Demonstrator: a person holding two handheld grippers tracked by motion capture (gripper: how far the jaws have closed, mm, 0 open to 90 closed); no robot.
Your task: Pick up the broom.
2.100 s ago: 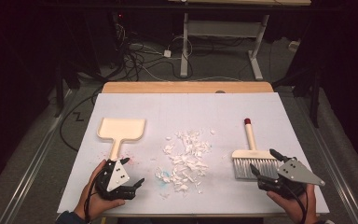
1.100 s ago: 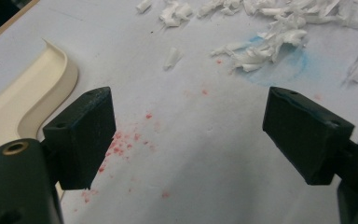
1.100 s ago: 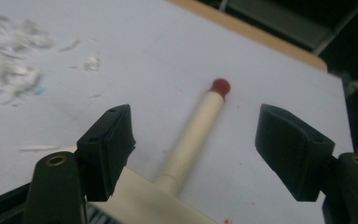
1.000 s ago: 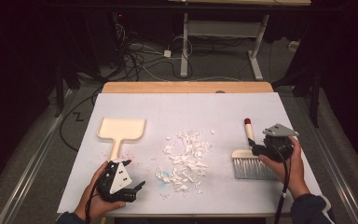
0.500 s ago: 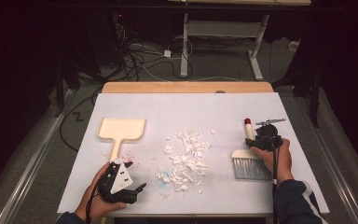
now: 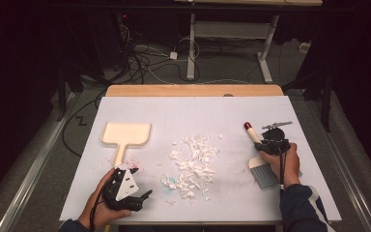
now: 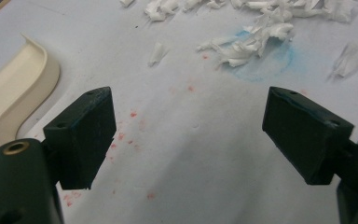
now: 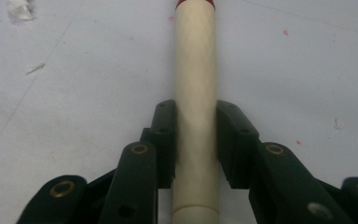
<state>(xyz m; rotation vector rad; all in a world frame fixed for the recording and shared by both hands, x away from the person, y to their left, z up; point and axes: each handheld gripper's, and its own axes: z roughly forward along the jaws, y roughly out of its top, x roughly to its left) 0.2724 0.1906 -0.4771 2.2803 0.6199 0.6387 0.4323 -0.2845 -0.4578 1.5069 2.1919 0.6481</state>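
Observation:
A small brush (image 6: 260,159) with a cream handle (image 8: 195,88), red tip and grey bristles lies on the right of the white sheet (image 6: 212,116). My right gripper (image 6: 270,145) has just been closing and is now shut on that handle, a pad pressing each side. A cream dustpan (image 6: 124,134) lies at the left, its rim (image 7: 14,93) in the left gripper view. White paper scraps (image 6: 193,164) are heaped in the middle. My left gripper (image 6: 135,200) rests open near the front left edge, nothing between its pads (image 7: 81,135).
The white sheet covers a wooden table (image 6: 193,90). Red specks and a blue stain (image 7: 261,60) mark the sheet near the left gripper. Cables (image 6: 145,63) and a desk frame (image 6: 232,38) lie on the floor beyond the table.
The right hand moved from the front right edge up to the brush handle and its jaws closed on it. The left gripper stayed near the front left edge.

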